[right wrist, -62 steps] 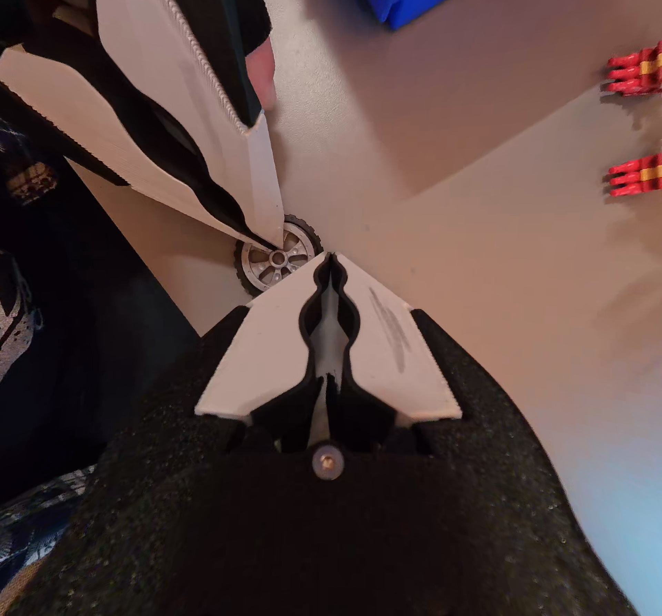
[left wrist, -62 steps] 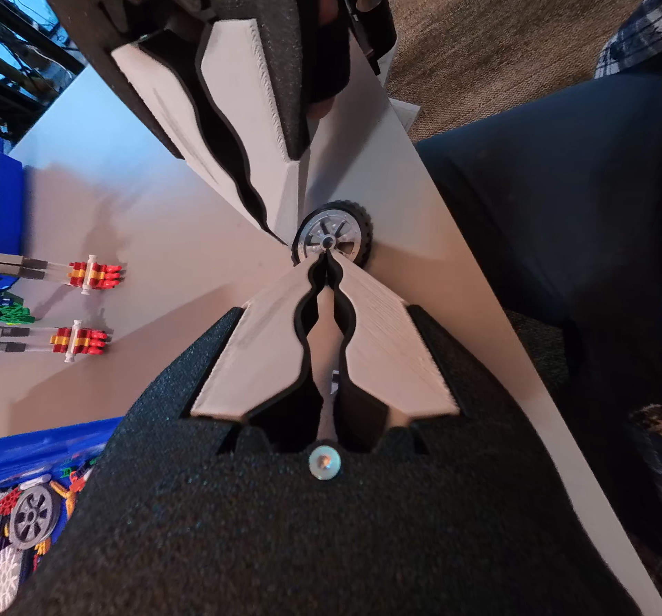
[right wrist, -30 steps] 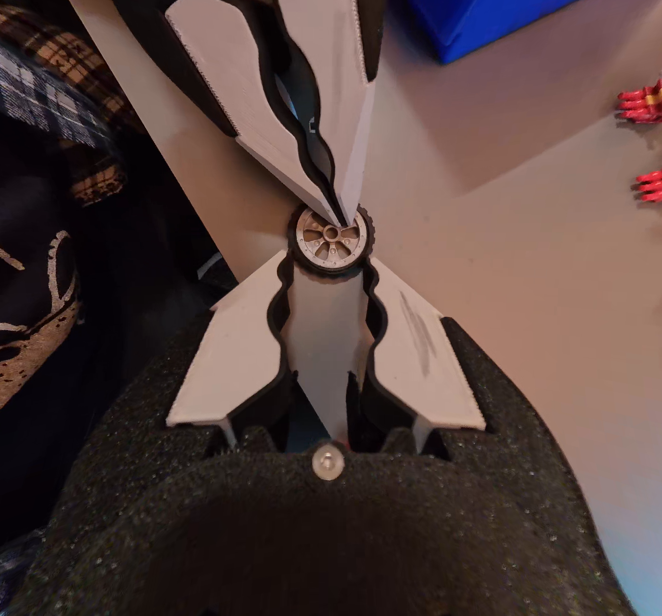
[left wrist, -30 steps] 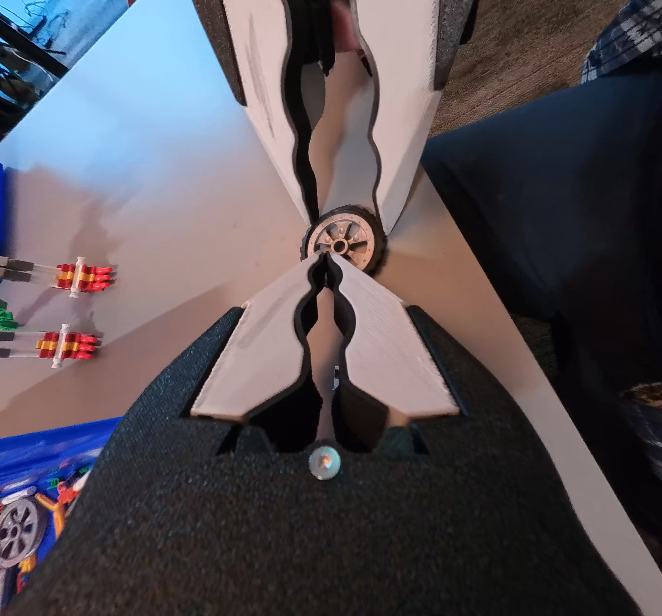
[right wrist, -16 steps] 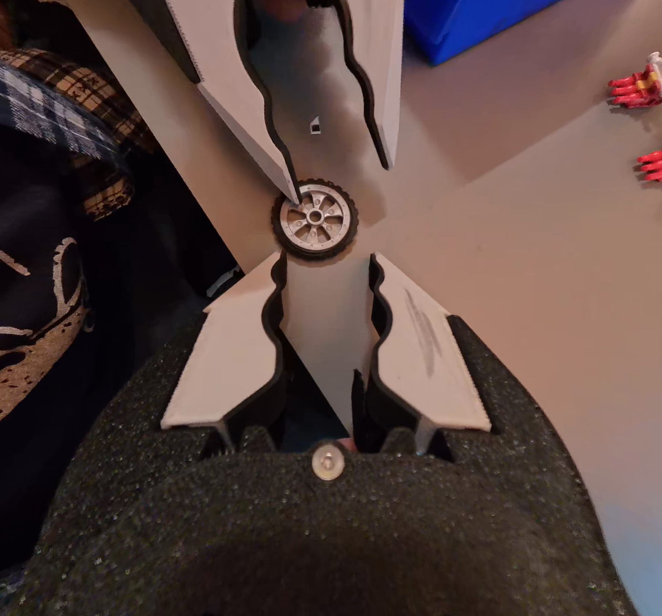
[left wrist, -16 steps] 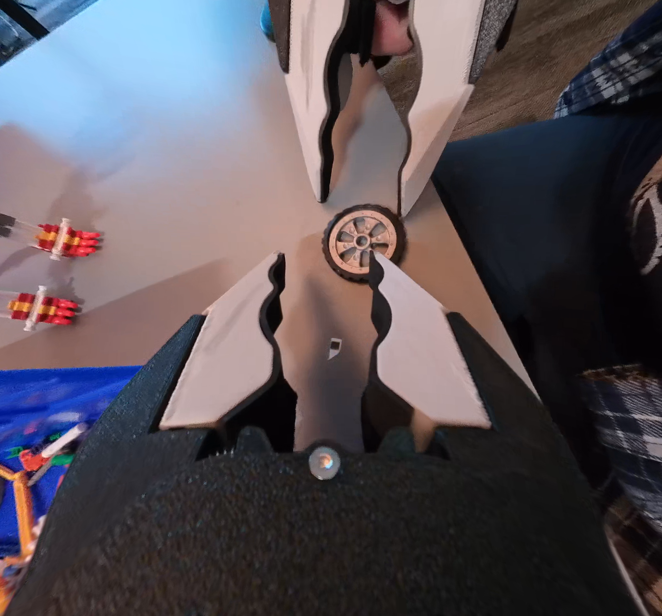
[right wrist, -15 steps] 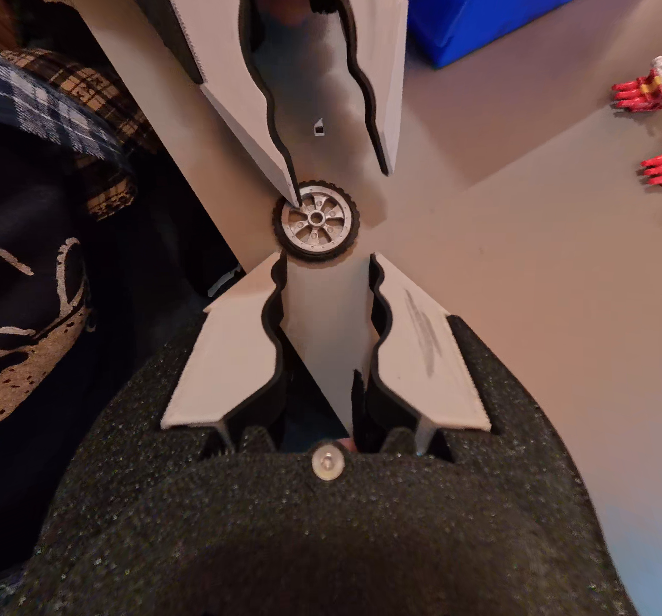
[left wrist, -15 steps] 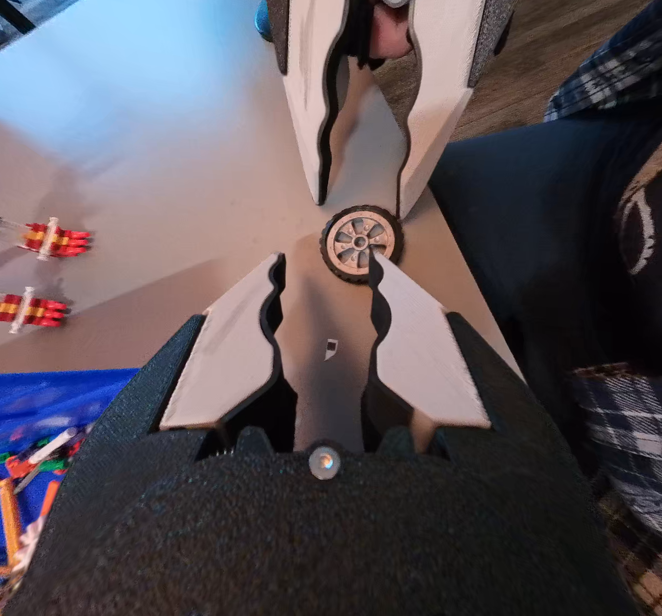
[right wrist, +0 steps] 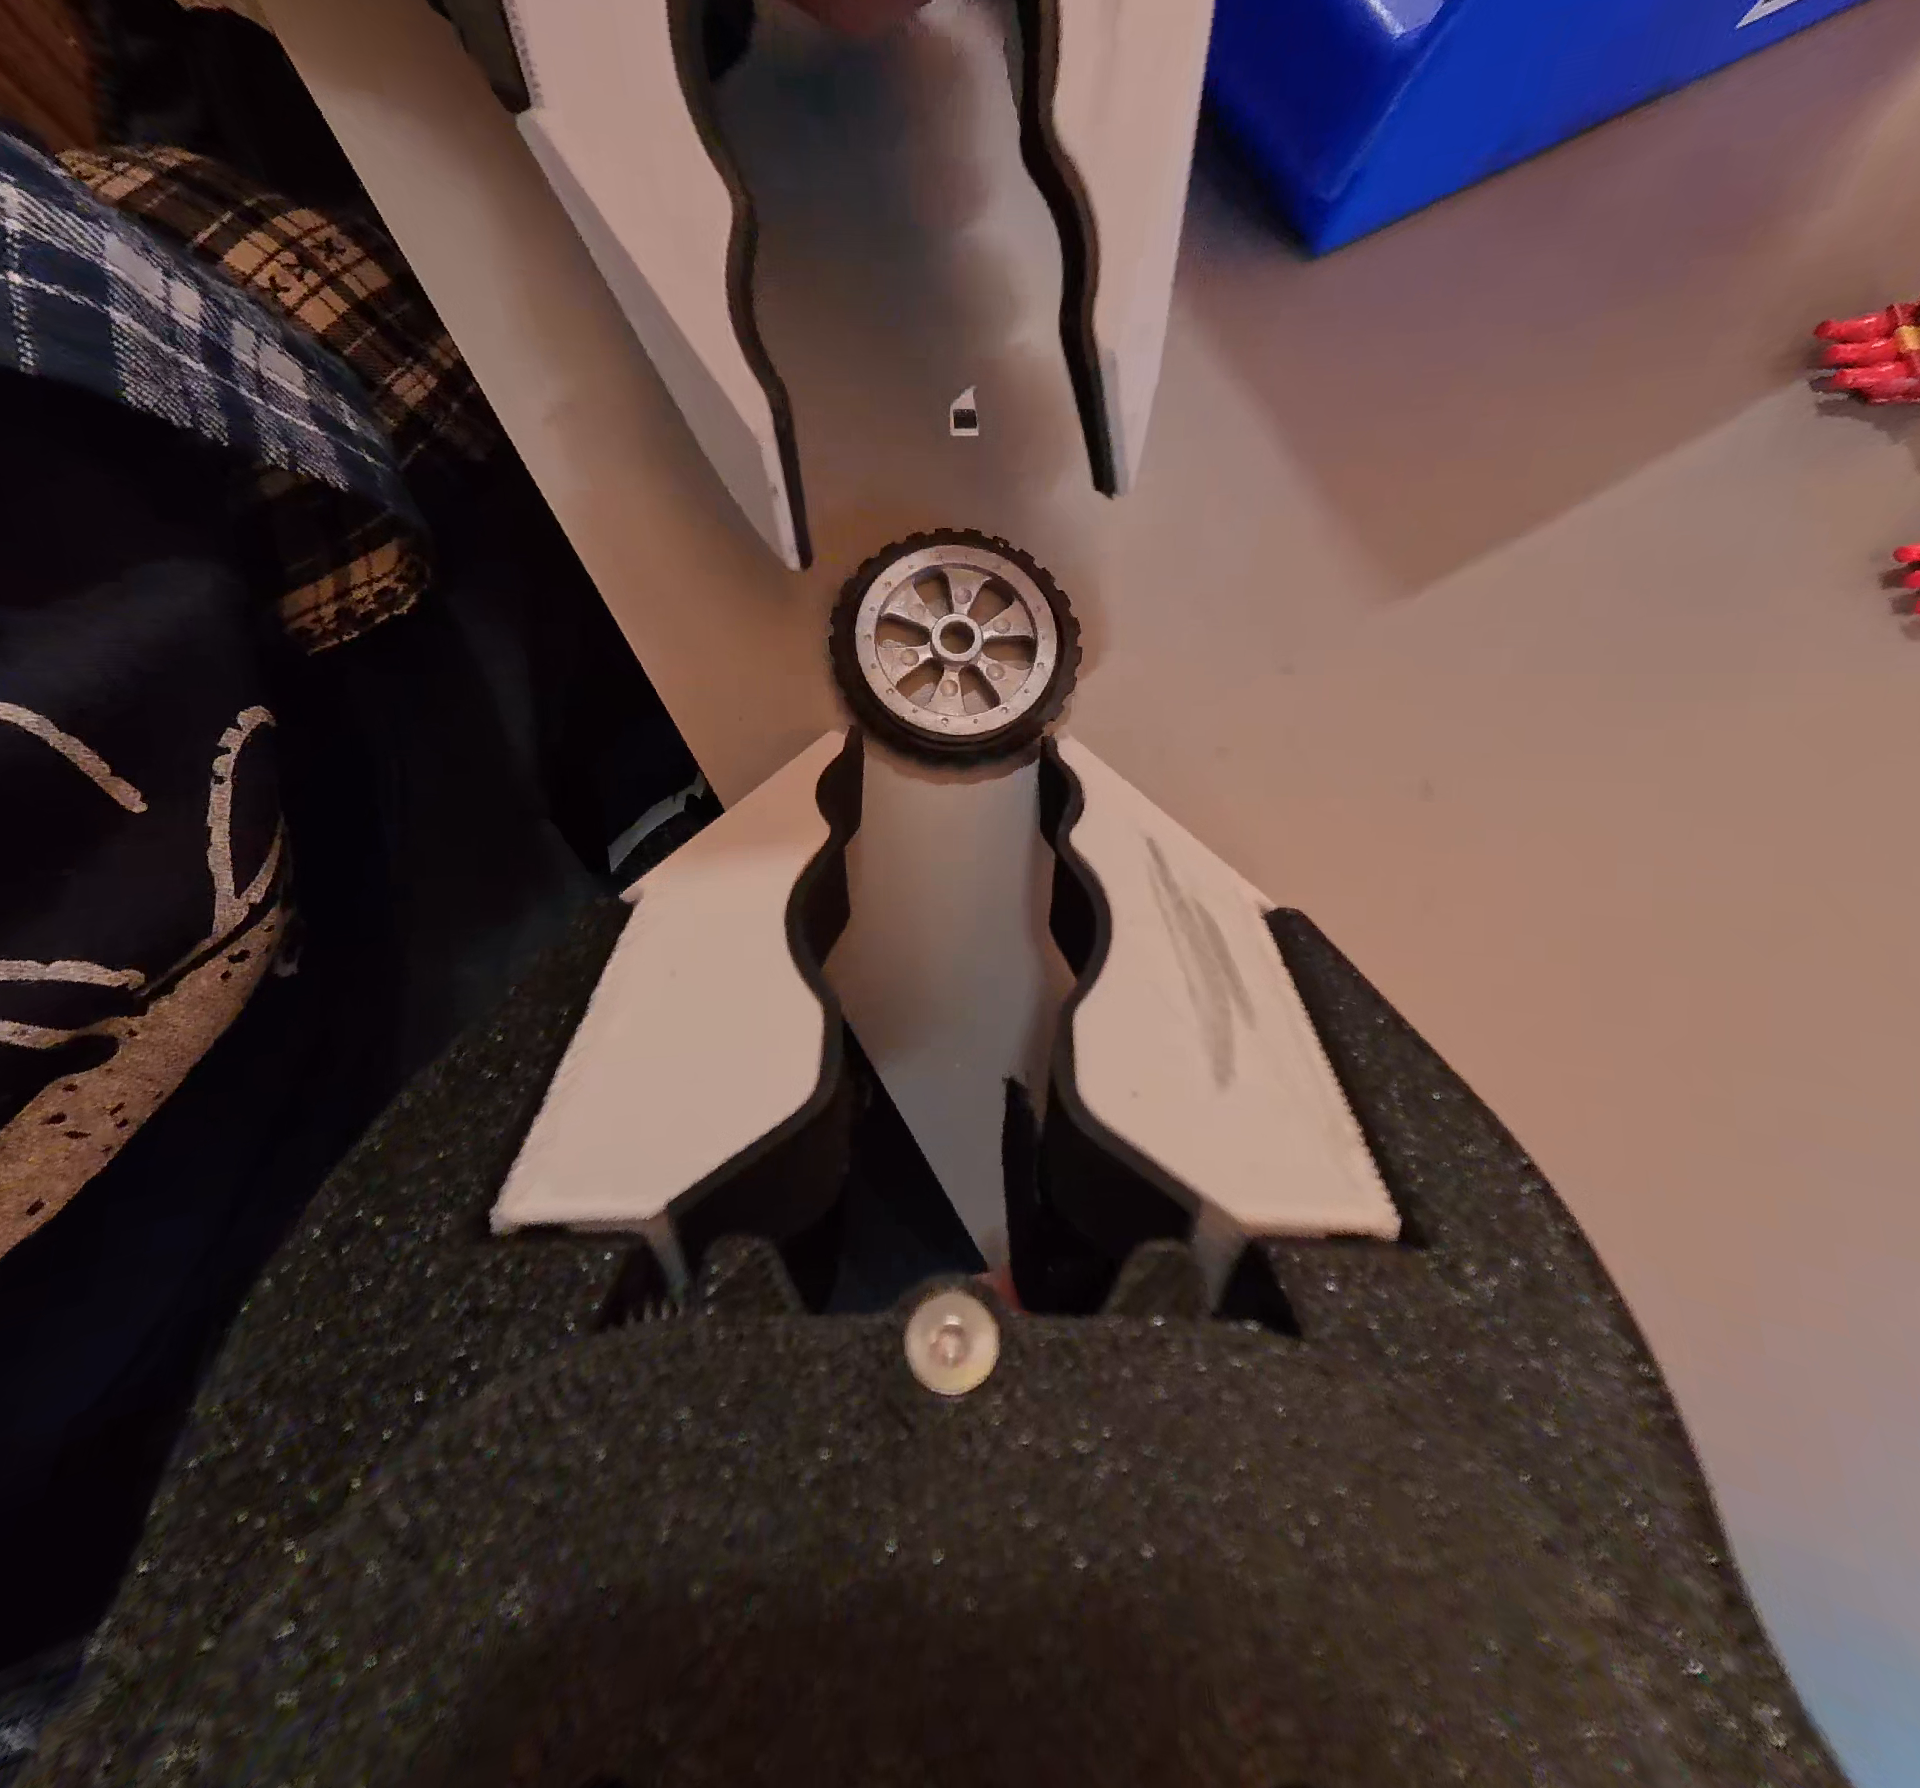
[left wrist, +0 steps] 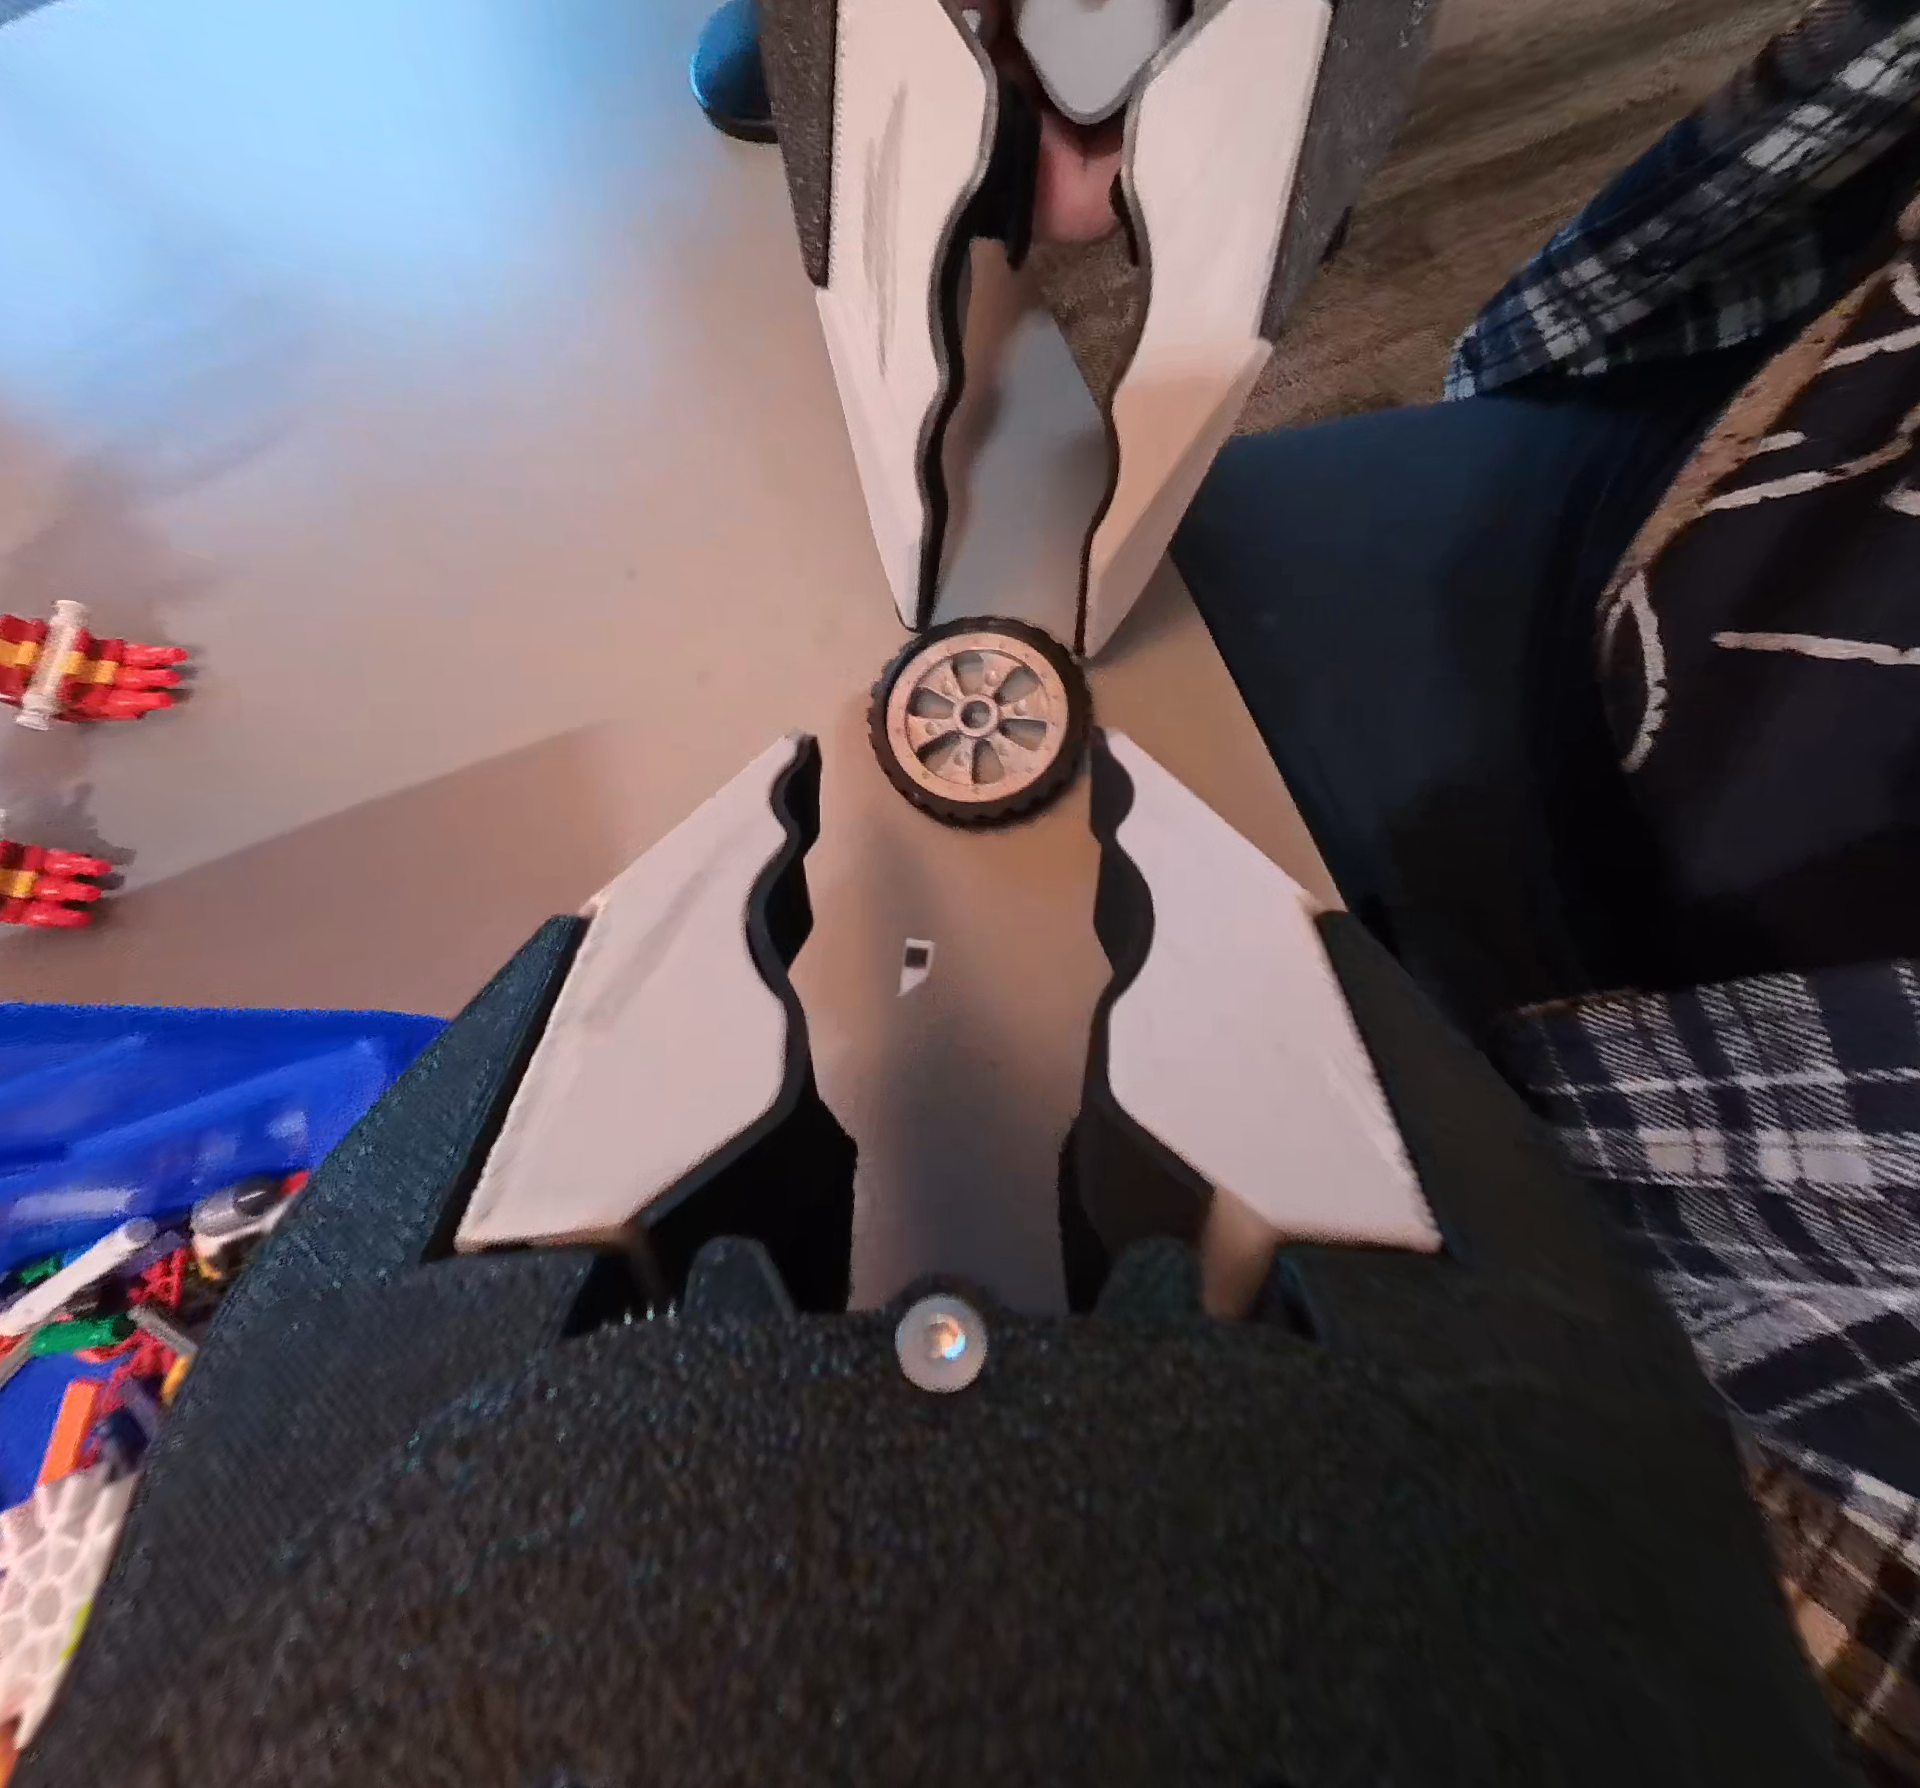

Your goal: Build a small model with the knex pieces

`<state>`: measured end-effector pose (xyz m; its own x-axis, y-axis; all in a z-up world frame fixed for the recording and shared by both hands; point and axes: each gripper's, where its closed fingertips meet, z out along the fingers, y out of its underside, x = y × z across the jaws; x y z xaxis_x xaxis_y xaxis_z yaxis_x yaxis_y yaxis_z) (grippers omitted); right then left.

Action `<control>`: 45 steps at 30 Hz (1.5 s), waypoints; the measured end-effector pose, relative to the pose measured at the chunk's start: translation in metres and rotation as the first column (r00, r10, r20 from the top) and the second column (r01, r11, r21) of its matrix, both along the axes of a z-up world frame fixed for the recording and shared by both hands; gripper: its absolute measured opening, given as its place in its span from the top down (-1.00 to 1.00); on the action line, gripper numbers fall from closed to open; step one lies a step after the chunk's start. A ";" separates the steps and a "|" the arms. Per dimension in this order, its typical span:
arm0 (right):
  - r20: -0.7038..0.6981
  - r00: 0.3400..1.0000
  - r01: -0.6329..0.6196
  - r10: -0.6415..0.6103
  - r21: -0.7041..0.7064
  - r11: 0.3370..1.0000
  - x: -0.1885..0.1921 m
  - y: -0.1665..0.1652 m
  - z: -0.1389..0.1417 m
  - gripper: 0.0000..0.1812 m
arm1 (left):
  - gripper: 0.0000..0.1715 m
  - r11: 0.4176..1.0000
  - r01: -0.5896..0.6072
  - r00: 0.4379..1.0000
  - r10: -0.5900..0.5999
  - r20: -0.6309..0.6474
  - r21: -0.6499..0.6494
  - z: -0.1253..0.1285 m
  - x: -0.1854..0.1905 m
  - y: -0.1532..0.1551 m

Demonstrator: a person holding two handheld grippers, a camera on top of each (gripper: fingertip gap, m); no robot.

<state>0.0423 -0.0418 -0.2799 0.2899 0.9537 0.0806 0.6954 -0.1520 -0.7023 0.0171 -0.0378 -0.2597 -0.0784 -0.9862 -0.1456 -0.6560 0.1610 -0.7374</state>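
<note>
Wheel: wheel (left wrist: 977, 720) lies flat on the counter (left wrist: 416, 388), grey spoked hub up, black tyre round it; it sits close to the counter's near edge, between the two gripper tips.
Left hand-held gripper: left hand-held gripper (left wrist: 951, 751) is released, jaws spread wider than the wheel; the wheel lies just at the gap's mouth, nearer the right finger (left wrist: 1226, 1011), whose tip is at the tyre; whether it touches I cannot tell.
Right hand-held gripper: right hand-held gripper (right wrist: 951, 751) faces the left one from the other side, jaws parted about as wide as the wheel; both tips meet the tyre's rim, and whether they press on it I cannot tell.
Edge: the counter edge runs diagonally just beside the wheel; beyond it are a person's dark trousers (left wrist: 1455, 647) and plaid shirt (left wrist: 1714, 1167), then brown carpet (left wrist: 1558, 76).
Open room: bare counter spreads away from the edge, towards the red pieces.
Surface: smooth, pale grey, lit bluish at its far part.
Around: two red-and-yellow pieces (left wrist: 83, 668) lie well apart from the wheel; a blue bin (right wrist: 1507, 55) of mixed coloured parts stands beside the left gripper; a tiny white scrap (left wrist: 914, 964) lies between the left gripper's fingers.
</note>
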 end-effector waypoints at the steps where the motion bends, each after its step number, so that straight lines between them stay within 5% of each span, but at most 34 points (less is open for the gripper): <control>1: -0.001 1.000 0.000 0.000 -0.001 1.000 0.000 0.000 0.000 0.63 | 0.40 1.000 0.002 1.000 -0.002 -0.016 -0.001 -0.004 -0.002 -0.001; 15: -0.002 0.999 -0.032 0.032 0.045 0.998 -0.014 0.000 0.001 0.67 | 0.69 0.998 0.067 0.996 -0.066 -0.055 0.021 -0.018 0.002 -0.016; 24: 0.004 0.999 -0.031 0.031 0.003 1.000 -0.014 0.002 0.000 0.67 | 0.67 0.997 0.045 0.999 -0.044 -0.024 0.058 -0.007 0.000 -0.014; 31: 0.000 1.000 -0.027 0.027 0.009 1.000 -0.013 0.002 0.000 0.69 | 0.43 0.999 -0.039 0.997 0.041 -0.066 0.027 -0.016 -0.012 -0.003; 45: 0.011 0.998 -0.066 0.066 0.046 0.997 -0.021 0.000 0.001 0.72 | 0.52 1.000 -0.015 0.999 0.016 -0.050 0.007 -0.016 -0.006 -0.009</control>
<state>0.0209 -0.0422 -0.2785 0.2252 0.9659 0.1275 0.7095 -0.0729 -0.7010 0.0113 -0.0465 -0.2758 -0.0704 -0.9865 -0.1480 -0.6948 0.1550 -0.7023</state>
